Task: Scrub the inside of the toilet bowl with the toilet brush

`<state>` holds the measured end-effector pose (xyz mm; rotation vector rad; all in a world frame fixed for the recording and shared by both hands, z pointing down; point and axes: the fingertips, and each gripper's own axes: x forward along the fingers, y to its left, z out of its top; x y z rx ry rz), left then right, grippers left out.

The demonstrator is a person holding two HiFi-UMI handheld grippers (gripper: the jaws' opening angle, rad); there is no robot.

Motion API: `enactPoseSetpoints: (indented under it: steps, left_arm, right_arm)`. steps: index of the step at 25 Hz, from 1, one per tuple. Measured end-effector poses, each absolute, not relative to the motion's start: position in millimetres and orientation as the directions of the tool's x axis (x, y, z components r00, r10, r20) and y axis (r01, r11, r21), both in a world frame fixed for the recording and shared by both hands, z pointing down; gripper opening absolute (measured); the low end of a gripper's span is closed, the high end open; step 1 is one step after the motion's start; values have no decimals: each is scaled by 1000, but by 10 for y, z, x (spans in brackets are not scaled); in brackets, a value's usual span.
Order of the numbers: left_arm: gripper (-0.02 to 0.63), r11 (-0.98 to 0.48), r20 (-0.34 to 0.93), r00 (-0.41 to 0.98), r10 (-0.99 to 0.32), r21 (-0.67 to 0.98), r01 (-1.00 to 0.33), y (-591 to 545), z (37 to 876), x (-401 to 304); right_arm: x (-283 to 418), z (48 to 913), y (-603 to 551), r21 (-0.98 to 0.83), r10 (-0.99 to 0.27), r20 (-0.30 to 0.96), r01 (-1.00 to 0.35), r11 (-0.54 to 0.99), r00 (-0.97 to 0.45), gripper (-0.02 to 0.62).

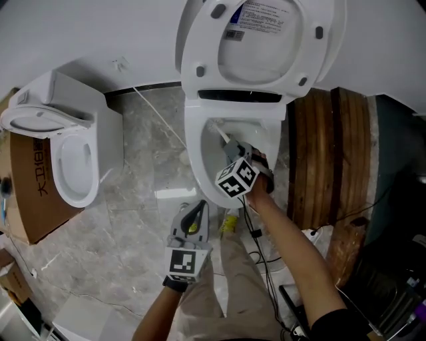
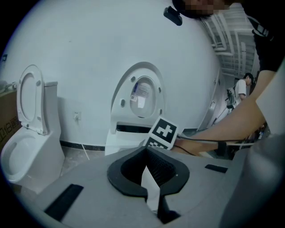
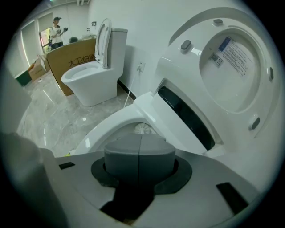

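My right gripper (image 1: 234, 148) was over the open toilet bowl (image 1: 193, 160). Its fingers were clenched on the white handle of the toilet brush (image 1: 221, 135), which ran from the jaws down toward the back of the bowl. In the right gripper view the two jaws met along a thin seam at the right gripper (image 3: 139, 151). Just past them the round white bristles of the toilet brush (image 3: 143, 128) sat low inside the toilet bowl (image 3: 107, 127).

My left gripper (image 1: 194, 216) hung in front of the bowl, apart from it, near my knees. In the left gripper view the left gripper (image 2: 149, 178) had its fingers released, with a V-shaped gap between the dark pads and nothing in it.

The lid (image 1: 259, 40) stood raised against the wall. On its underside was a white label (image 1: 263, 16) with a blue patch and a barcode. From the right gripper view the label (image 3: 236, 53) showed lines of print too small for me to read.

To my left stood a second toilet (image 1: 73, 160) with its seat up. Beside it was a cardboard box (image 1: 33, 193). The right gripper view showed the cardboard box (image 3: 71, 60) printed with Chinese characters beginning 大卫; I could not read the rest. A wooden panel (image 1: 326, 153) stood to the right of the bowl.
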<state>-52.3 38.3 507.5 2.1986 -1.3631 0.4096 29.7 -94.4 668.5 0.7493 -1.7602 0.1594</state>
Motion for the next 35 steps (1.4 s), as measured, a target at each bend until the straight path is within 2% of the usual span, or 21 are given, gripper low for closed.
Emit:
enactPoseSetpoints:
  steps: [9,20,24,35]
  left_arm:
    - [18,-379,498,462,-734,265,-887,423,5053,-384]
    - [18,-420,520,489,-700,254,-871,545,5115,-251]
    - [18,-481,521,523,-675,227,-847,577,5099,-177]
    - [17,-512,523,547,-653,227,-828,556,5131,66]
  right_arm:
    - [571,6675,-1140,356,-424,902,-415,837,-81,149]
    - [937,6696,-1133,392,-431,902,-365,844,-28,150]
    - [1056,6713,-1098,392,-424,906,-364,845,-9,150]
    - [1373,6725,-964,396,-427,904,-376,838,1,150]
